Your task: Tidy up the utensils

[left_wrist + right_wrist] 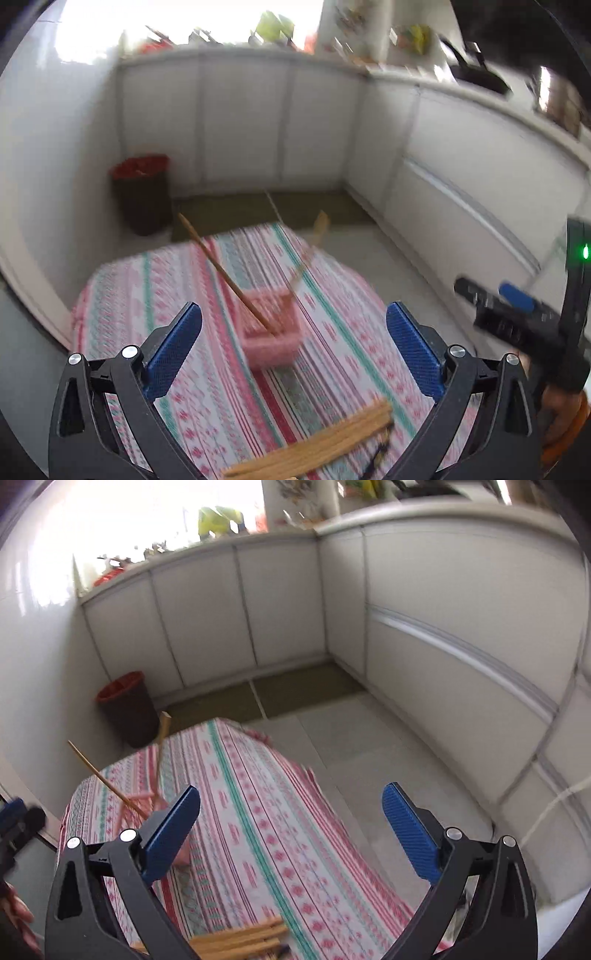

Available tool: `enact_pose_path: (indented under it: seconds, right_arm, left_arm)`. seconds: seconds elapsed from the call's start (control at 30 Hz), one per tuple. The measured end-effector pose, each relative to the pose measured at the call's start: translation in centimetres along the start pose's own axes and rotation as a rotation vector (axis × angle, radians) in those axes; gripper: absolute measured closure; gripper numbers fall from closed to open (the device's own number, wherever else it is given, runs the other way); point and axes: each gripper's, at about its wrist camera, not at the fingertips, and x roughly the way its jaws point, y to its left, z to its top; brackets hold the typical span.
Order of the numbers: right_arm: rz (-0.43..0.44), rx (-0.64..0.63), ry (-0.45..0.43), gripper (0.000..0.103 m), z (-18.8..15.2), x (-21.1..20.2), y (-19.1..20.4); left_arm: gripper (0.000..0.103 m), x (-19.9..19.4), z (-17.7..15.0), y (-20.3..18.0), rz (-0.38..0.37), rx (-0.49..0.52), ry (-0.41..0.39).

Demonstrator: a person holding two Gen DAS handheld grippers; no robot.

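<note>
A pink perforated holder (pixel 271 330) stands on the striped tablecloth (pixel 332 350) with a wooden chopstick (pixel 225 277) and a wooden spatula (pixel 314 243) leaning out of it. A bundle of wooden chopsticks (pixel 314 443) lies near the cloth's front edge. My left gripper (pixel 293 354) is open and empty, above the cloth between holder and bundle. My right gripper (pixel 290 834) is open and empty over the cloth; the holder (pixel 181 853) is mostly hidden behind its left finger, with the chopstick (pixel 107 781) and spatula (pixel 162 749) sticking up. The bundle (pixel 240 938) lies below it.
The cloth-covered table (pixel 258 812) stands in a kitchen corner with white cabinets (pixel 240 122). A dark bin with a red liner (pixel 142 192) stands on the floor behind the table. The right gripper's body (pixel 517 317) shows at the right of the left wrist view.
</note>
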Motion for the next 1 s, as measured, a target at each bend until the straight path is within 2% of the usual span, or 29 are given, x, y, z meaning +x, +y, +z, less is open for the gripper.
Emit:
enact_pose_path:
  seconds: [0.13,0.23,0.37,0.43,0.5,0.6,0.63,0.67,0.8,0.93,1.0]
  right_arm:
    - [-0.013,0.178,0.171,0.007,-2.7,0.8,-5.5]
    - [0.025,0.326,0.296,0.007,-5.4,1.6,-9.1]
    - [0.120,0.429,0.497,0.007,-9.0,3.1,-10.2]
    - [0.151,0.432,0.565,0.007,-10.2,3.6,-10.2]
    - [0.151,0.449,0.585,0.007,-10.8,3.4,-10.7]
    - [0.158,0.547,0.563,0.007,-10.3,2.9,-12.7]
    - [0.160,0.578,0.556,0.007,-10.3,2.7,-13.2]
    - [0.162,0.592,0.555,0.007,-10.2,2.7,-13.4]
    - [0.157,0.602,0.568,0.007,-10.1,3.0,-13.7]
    - [0.168,0.619,0.600,0.007,-10.5,3.4,-14.0]
    - [0.165,0.630,0.603,0.007,-10.7,3.5,-14.3]
  left_arm:
    - [0.007,4.9,-2.9,-3.4,-0.085,0.121,0.277]
    - [0.007,8.2,-5.3,-5.8,-0.056,0.216,0.431]
    - [0.007,11.7,-8.4,-7.8,-0.059,0.301,0.598]
    - [0.008,12.6,-9.7,-8.7,-0.056,0.351,0.649]
    - [0.012,12.9,-10.4,-9.4,-0.082,0.363,0.672]
    - [0.035,13.6,-11.3,-10.3,-0.112,0.353,0.713]
    - [0.048,14.0,-11.7,-10.8,-0.120,0.353,0.732]
    - [0.056,14.4,-12.1,-11.0,-0.131,0.348,0.748]
    - [0.065,16.5,-13.5,-11.3,-0.161,0.265,0.814]
    - [0.074,17.7,-13.0,-11.7,-0.191,0.186,0.835]
    - [0.077,17.9,-12.7,-12.0,-0.181,0.182,0.828]
